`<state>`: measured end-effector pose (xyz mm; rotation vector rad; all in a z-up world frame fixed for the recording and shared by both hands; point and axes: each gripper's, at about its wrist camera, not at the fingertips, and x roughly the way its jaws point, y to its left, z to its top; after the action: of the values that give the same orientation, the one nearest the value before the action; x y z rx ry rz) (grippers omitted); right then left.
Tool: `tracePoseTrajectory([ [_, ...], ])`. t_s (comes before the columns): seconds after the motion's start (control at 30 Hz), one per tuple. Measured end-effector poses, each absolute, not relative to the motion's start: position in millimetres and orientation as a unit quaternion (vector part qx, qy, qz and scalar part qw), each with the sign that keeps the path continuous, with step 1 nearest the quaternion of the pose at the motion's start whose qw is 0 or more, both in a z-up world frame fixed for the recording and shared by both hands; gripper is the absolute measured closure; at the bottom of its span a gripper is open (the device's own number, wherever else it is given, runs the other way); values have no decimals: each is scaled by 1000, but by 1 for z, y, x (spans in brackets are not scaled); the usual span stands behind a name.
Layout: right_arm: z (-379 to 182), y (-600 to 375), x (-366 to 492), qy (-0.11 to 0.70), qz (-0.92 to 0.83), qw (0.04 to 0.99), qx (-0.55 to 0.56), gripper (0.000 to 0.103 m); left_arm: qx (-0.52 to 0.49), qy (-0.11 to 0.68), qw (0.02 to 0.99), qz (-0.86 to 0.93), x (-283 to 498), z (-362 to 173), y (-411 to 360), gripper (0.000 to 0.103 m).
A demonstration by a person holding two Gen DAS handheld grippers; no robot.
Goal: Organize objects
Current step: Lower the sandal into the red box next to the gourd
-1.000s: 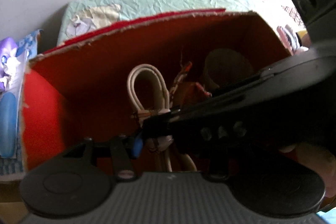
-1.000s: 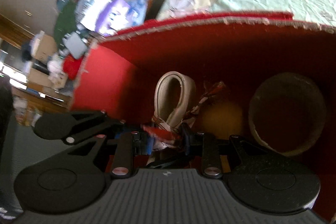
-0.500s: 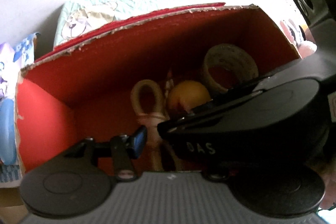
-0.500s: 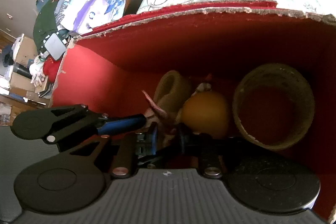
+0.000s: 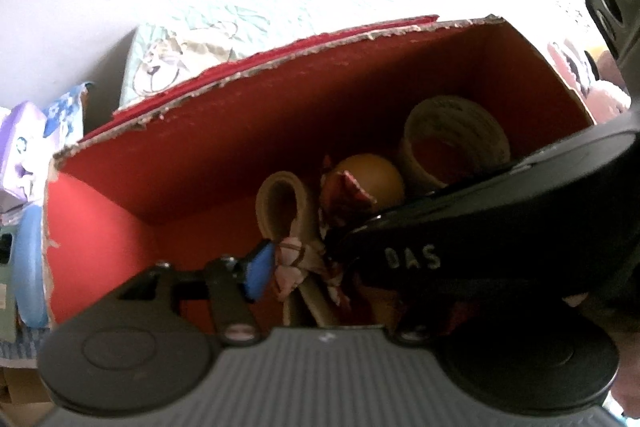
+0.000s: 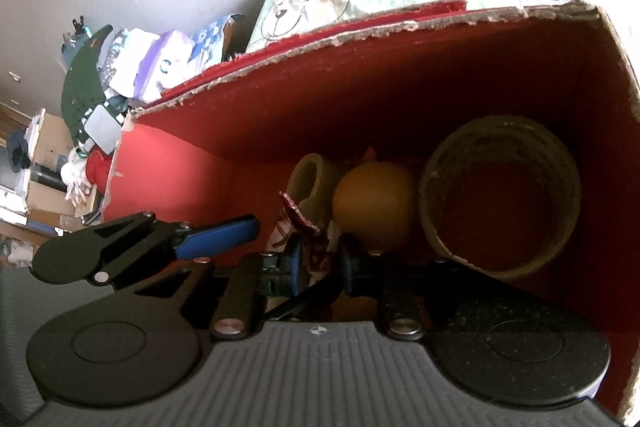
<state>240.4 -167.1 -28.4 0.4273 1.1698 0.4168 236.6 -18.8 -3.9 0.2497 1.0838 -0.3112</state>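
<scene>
- Already in box (image 6: pixel 192 187): tape (image 6: pixel 500 195), ball (image 6: pixel 374 207), cord (image 5: pixel 288 203), just ahead.
- Right claw (image 6: pixel 318 263) pinching, seemingly, red-white wrapper (image 6: pixel 298 227).
- Left claw (image 5: pixel 304 263) just opened, holding nothing.
- Left: release wrapper.

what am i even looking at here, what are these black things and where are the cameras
No robot: a person holds a two-finger gripper in each hand, each with a wide-angle camera looking along its fingers. One picture is from the left gripper, the other from the right gripper. Both reach into a red box. Inside lie a tape roll, an orange ball, a beige looped cord and a red-and-white cloth strip. Both pairs of jaws have just been opening. The left pinch nothing visible; the strip sits between the right jaws, but whether they grip it I cannot tell.
</scene>
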Motion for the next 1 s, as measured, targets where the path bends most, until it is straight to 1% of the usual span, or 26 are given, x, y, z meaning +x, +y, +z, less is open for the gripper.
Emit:
tracePoseTrajectory([
  [0.23, -24, -169, 238, 519, 193, 805, 213, 79, 122, 502, 845, -140, 234, -2, -19, 36],
  [0.5, -16, -176, 229, 457, 185, 838, 234, 79, 85, 527, 836, -130, 243, -5, -9, 36],
  [0.57, -14, -177, 228, 445, 176, 846, 236, 79, 70, 538, 830, -133, 247, -6, -6, 39],
  [0.6, -14, -178, 228, 441, 172, 847, 239, 79, 64, 544, 825, -135, 248, -7, -5, 43],
  [0.67, -15, -180, 227, 436, 164, 849, 249, 79, 45, 561, 815, -141, 252, -10, -2, 45],
  [0.9, -17, -180, 228, 437, 155, 847, 259, 79, 18, 570, 806, -157, 254, -11, -1, 45],
  [1.0, -18, -182, 228, 442, 154, 845, 259, 79, 34, 563, 811, -154, 252, -10, -7, 45],
])
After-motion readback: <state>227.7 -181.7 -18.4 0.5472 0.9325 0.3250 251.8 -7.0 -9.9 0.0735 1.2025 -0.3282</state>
